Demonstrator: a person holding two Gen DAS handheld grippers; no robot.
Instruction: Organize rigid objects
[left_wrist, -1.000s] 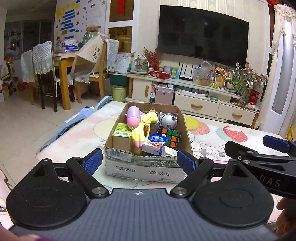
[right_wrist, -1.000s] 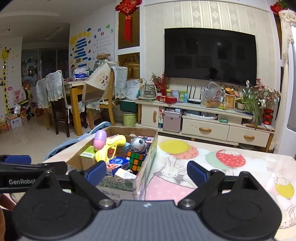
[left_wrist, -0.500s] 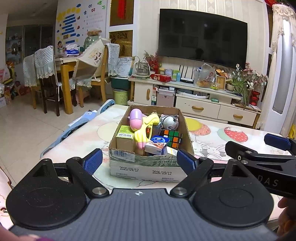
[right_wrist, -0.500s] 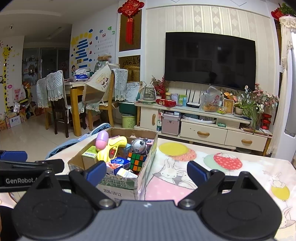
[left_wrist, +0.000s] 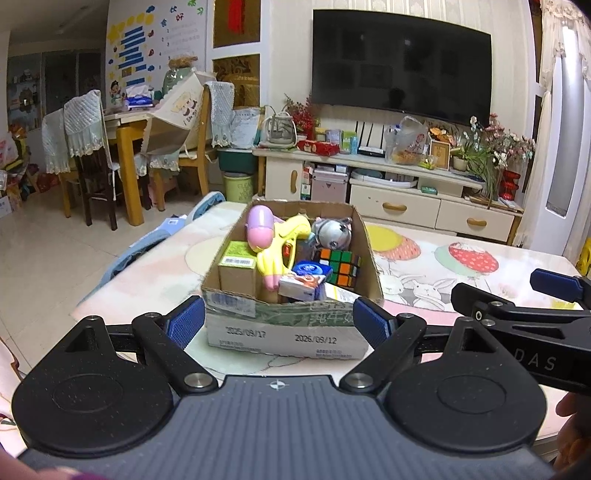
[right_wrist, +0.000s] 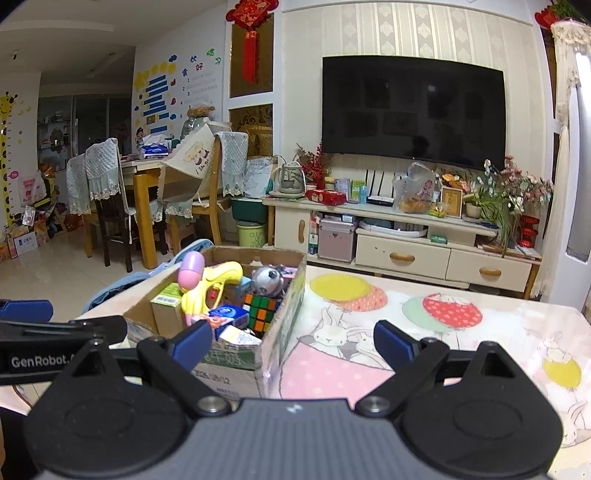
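Cardboard box just beyond left gripper fingers — untouched, spread wide

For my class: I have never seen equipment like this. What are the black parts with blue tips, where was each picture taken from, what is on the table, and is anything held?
No robot here: a person holds a pair of hand-held tongs in each hand, each carrying a camera that looks forward along its two blue-tipped fingers. One picture is from the left tongs, the other from the right tongs; each also shows the other pair at its edge. On the table, with its rabbit-print cloth, stands an open cardboard box holding a yellow toy gun, a puzzle cube, a green carton and other small items. Both tongs are open and hold nothing.
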